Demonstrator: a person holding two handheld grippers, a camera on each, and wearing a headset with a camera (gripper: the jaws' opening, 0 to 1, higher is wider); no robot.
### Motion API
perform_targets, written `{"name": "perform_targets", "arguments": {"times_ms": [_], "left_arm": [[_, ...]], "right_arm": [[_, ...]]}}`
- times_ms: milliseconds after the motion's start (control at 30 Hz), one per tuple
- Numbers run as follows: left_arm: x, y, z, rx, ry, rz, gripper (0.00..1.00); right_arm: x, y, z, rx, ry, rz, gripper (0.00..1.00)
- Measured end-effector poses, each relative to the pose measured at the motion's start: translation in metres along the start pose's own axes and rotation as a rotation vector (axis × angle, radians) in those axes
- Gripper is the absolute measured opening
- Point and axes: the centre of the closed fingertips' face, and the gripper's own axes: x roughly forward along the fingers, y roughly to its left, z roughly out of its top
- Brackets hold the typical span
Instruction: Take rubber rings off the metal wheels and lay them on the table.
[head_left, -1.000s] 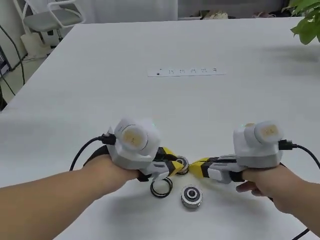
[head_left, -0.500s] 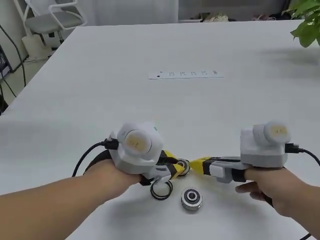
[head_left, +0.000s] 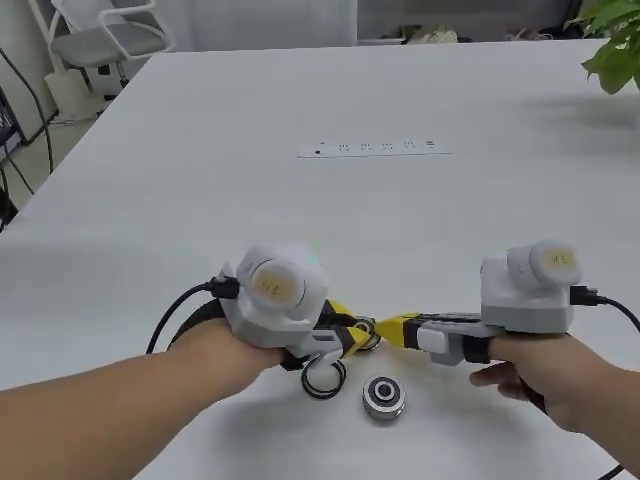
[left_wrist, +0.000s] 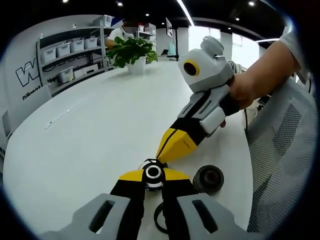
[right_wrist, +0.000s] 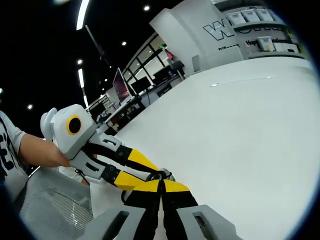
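In the lower middle of the head view, the left gripper (head_left: 350, 338) pinches a small metal wheel (head_left: 362, 330) between its yellow jaws, just above the table (head_left: 400, 220). The right gripper (head_left: 388, 328) meets it from the right, jaws pressed together, tips touching the wheel's rim. Whether they have caught any rubber I cannot tell. Below them, a loose rubber ring (head_left: 323, 378) lies on the table, and just to its right is a second wheel (head_left: 383, 396), which looks to have its dark ring on. The step in hand seems to be peeling the ring from the held wheel. Next, the right tips need to grip the ring and draw it off sideways while the left holds firm.
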Motion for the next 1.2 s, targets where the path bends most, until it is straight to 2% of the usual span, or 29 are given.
{"name": "perform_targets", "arguments": {"times_ms": [200,233,267,300,367,433,633,733,833,967,1200], "left_arm": [[0.0,0.0,0.0,0.001,-0.001,-0.001,0.07],[0.0,-0.001,0.0,0.001,-0.001,-0.003,0.07],[0.0,-0.001,0.0,0.0,0.002,-0.003,0.07],[0.0,-0.001,0.0,0.0,-0.001,-0.003,0.07],[0.0,-0.001,0.0,-0.001,-0.005,-0.003,0.07],[0.0,0.0,0.0,-0.001,-0.006,-0.002,0.07],[0.001,0.0,0.001,-0.003,-0.005,-0.001,0.07],[0.001,0.0,0.001,-0.002,0.0,-0.001,0.07],[0.001,0.0,0.001,-0.008,0.001,0.0,0.07],[0.001,0.0,0.001,-0.016,0.002,-0.001,0.07],[0.0,-0.001,0.0,0.021,0.015,-0.013,0.08]], "right_arm": [[0.002,0.006,0.001,0.007,-0.006,0.028,0.0],[0.002,0.016,0.001,0.015,-0.004,0.083,0.0],[0.005,0.02,0.014,0.031,-0.079,0.1,0.0],[0.003,0.021,0.01,0.028,-0.052,0.101,0.0],[0.004,0.018,0.009,0.005,-0.041,0.091,0.0],[0.003,0.017,0.008,0.026,-0.043,0.095,0.0],[0.002,0.014,0.007,0.014,-0.038,0.077,0.0],[-0.001,0.002,0.003,0.014,-0.028,0.042,0.0],[-0.003,-0.004,0.002,0.013,-0.02,0.02,0.0],[-0.003,-0.002,0.003,0.021,-0.023,0.018,0.0],[-0.002,0.001,0.005,0.023,-0.023,0.028,0.0]]}}
